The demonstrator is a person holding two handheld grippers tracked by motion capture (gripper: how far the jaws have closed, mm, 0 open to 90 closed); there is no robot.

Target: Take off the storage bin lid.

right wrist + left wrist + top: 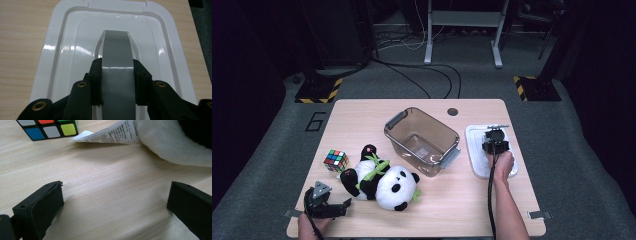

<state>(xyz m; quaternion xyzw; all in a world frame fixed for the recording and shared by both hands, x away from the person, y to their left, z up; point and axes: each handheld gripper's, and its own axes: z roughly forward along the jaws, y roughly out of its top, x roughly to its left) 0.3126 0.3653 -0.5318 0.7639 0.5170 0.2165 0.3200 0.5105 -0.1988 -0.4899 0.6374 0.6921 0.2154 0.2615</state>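
Note:
A white lid [475, 150] lies flat on the right of the table; it appears close up in the right gripper view [62, 50]. Its grey strap handle [117, 55] runs down its middle, and my right gripper [117, 80] is shut on that handle, a black pad pressed to each side. In the high view that right gripper [495, 139] stands over the lid. My left gripper [343, 205] rests open at the front left, jaws wide over bare wood [115, 195]. Just beyond it lies a panda plush [387, 182] with its printed tag [112, 133].
A clear brown plastic bin [422, 140] with grey handles stands mid-table, left of the lid. A colour cube [335, 160] sits left of the panda, also ahead of the left jaws [47, 128]. The table's front edge is close behind both hands.

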